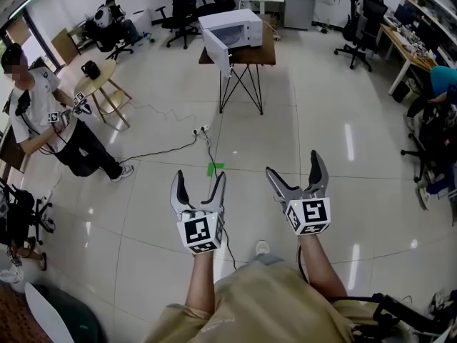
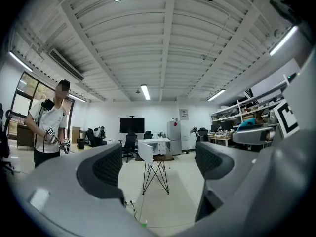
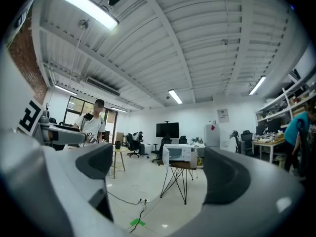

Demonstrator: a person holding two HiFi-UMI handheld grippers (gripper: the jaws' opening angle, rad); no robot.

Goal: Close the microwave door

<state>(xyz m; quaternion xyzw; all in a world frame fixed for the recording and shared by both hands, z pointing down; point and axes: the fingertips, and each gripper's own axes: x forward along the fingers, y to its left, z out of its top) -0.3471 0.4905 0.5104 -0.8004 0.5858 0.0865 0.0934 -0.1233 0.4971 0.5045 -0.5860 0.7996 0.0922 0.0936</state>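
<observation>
The microwave [image 1: 239, 27] sits well off on its table [image 1: 250, 55], door [image 1: 216, 50] hanging open; left gripper [image 1: 199, 180] and right gripper [image 1: 294, 165] are both spread, empty. Walk close first; push the door's outer face flat.

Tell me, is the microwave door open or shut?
Open. The door stands swung out at one side of the microwave, well clear of its front.
</observation>
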